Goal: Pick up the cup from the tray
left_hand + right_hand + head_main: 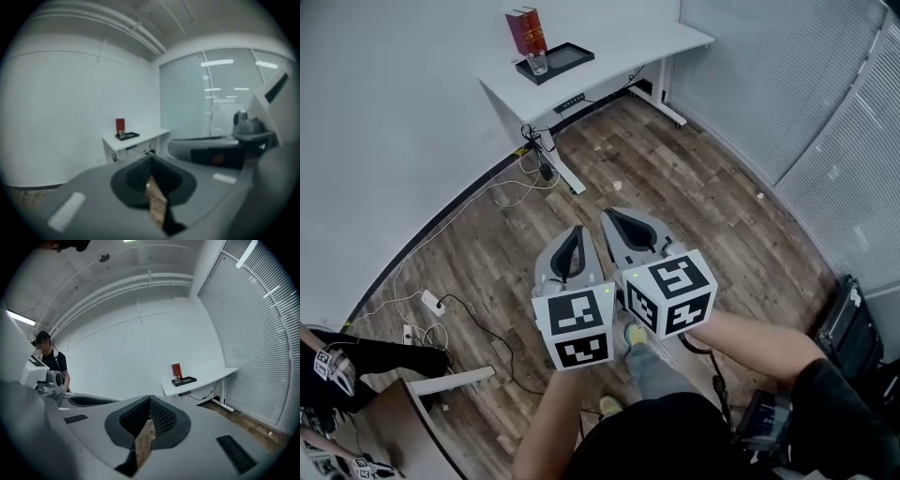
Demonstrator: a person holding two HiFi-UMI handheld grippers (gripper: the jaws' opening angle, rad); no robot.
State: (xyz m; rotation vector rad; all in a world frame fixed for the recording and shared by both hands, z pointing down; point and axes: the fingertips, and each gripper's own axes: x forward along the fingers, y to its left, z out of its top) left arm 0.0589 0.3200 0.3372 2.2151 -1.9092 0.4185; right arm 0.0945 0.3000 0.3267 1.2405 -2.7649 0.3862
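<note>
A clear glass cup [537, 62] stands on a black tray [570, 56] on a white desk [628, 47] far across the room, next to a red box [526, 30]. My left gripper [577, 230] and right gripper [609, 214] are held side by side over the wood floor, well short of the desk, both shut and empty. In the left gripper view the cup [122, 134] is tiny beyond the shut left gripper [150, 157]. The right gripper view shows the cup [177, 378] and tray [188, 380] beyond the shut right gripper [150, 398].
Cables and a power strip [431, 302] lie on the floor by the wall left of the desk. Blinds [825, 103] line the right side. A black bag [848, 323] sits at the right. A person [49, 359] stands at the left, near a small table [422, 403].
</note>
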